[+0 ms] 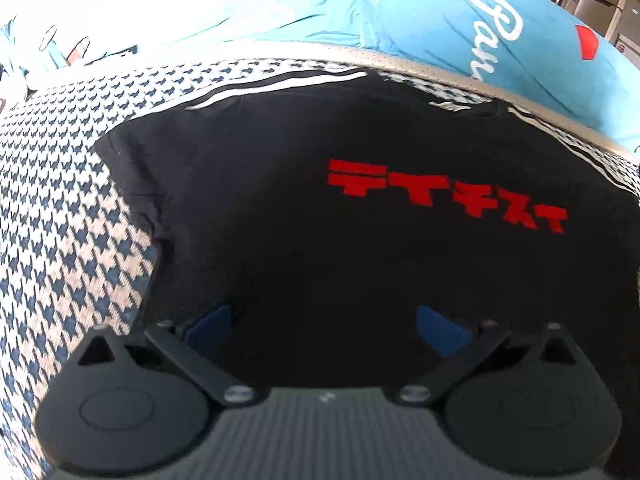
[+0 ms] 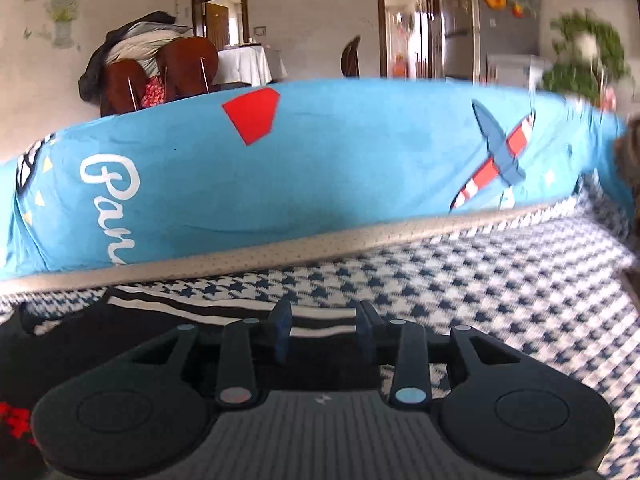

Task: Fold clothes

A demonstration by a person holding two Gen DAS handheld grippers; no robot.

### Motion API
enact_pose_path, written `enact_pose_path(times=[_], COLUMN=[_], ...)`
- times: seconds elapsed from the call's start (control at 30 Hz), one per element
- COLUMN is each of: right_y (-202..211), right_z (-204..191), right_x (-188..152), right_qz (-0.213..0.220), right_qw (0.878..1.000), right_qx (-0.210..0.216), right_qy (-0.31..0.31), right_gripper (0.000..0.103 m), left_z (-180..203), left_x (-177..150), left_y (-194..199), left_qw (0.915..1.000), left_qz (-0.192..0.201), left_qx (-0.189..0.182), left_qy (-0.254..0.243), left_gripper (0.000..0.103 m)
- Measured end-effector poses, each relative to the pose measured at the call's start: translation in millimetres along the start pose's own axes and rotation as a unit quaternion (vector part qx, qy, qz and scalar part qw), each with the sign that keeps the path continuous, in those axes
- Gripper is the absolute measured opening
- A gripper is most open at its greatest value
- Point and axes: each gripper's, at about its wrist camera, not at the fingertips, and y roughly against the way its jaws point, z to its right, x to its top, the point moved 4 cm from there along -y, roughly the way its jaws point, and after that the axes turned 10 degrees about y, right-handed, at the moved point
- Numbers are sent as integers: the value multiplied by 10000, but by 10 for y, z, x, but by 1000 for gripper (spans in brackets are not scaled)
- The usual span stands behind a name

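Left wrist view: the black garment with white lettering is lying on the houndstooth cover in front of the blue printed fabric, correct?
Not quite. In the left wrist view the lettering on the black garment is red, not white. The garment does lie on the houndstooth cover, with the blue printed fabric behind.

Cloth throughout; gripper parts hard and matt.

Black garment (image 1: 280, 208): matt knit, flat red print. Houndstooth cover (image 1: 60, 208): coarse weave. Blue pillow (image 2: 320, 176): smooth cotton-like cloth. Left gripper (image 1: 322, 326): matt black plastic (bolt heads shiny metal).

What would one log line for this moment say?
step: folding black shirt | left gripper: open above shirt | right gripper: open, nothing held | surface: houndstooth cover
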Motion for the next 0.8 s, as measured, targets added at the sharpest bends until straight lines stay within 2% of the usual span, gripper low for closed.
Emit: enact_pose_path(times=[0.07,0.17,0.3,0.47,0.57,0.63,0.67,0.73,0.8], right_y=[25,4,-88,-155,-171,-141,-126,-97,-12], right_z=[5,53,48,-22,-6,20,33,58,23], right_x=[29,9,-74,-141,-170,-179,-184,-193,-168], right_qz=[17,-7,-301,-572,-756,-819,-851,-914,-894], right_qw=[9993,10000,9985,9974,9967,9961,9957,9948,9939], right_qx=[-351,4,386,430,299,300,301,302,486], right_qy=[135,-85,-229,-31,-31,-149,-208,-326,-417], right_gripper=[47,48,48,48,48,48,48,48,49], left_z=[-33,-48,-72,-193,-284,-388,-463,-611,-725], left_x=[-23,-58,-75,-46,-7,66,119,224,309], left_y=[-25,-42,-40,-59,-44,-19,-6,21,42], left_qw=[10000,9997,9993,9980,9972,9940,9931,9925,9906], left_qz=[-13,23,111,232,308,459,488,475,505], left_qx=[46,123,253,567,681,967,991,785,676], left_qy=[-44,-225,-248,-124,26,209,387,806,1076], left_gripper=[103,103,103,103,103,103,103,103,103])
